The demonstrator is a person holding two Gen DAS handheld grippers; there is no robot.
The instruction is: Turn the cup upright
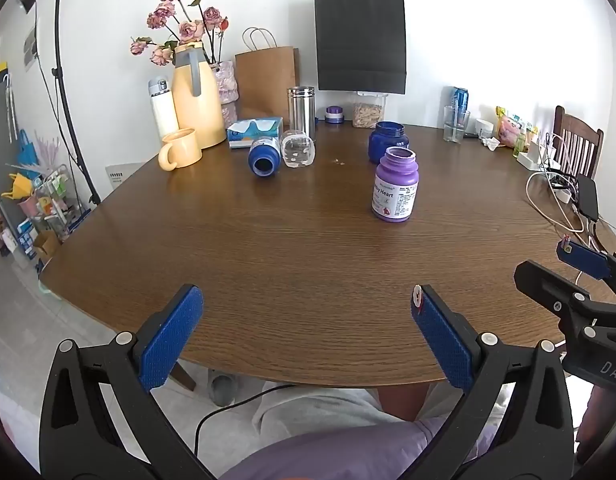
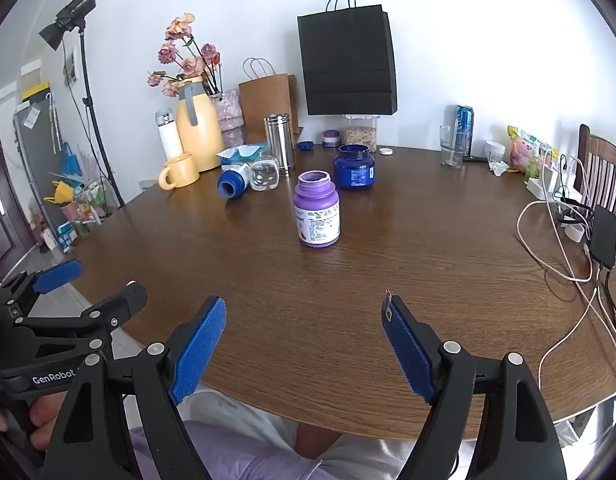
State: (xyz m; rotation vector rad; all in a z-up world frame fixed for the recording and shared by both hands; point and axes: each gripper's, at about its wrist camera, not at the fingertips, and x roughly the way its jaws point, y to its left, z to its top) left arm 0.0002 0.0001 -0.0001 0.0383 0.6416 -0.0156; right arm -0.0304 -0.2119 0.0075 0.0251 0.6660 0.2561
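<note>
Brown wood grain fills the round tabletop (image 1: 291,248), and both hand-held grippers hang over its near edge with nothing between their fingers. The left gripper (image 1: 308,328) has its blue-padded fingers spread wide apart, released; the right gripper (image 2: 303,344) is likewise spread and empty.

Toward the far left of the table a small blue plastic bottle (image 1: 264,156) lies on its side, its open mouth facing the cameras. Touching it on its right lies a clear, squarish plastic jar (image 1: 297,148), also tipped over (its mouth cannot be made out). These are the only toppled vessels; which one counts as the cup cannot be told.

Nearer the middle a purple plastic bottle with a white label (image 1: 395,186) stands upright, lid off, well apart from both grippers. Just behind it stands a dark blue wide jar (image 1: 388,142), also open. A pale yellow ceramic mug (image 1: 180,149) stands upright at the far left beside a matching yellow jug (image 1: 197,100), and a tall steel canister (image 1: 301,112) stands behind the fallen pair.
</note>
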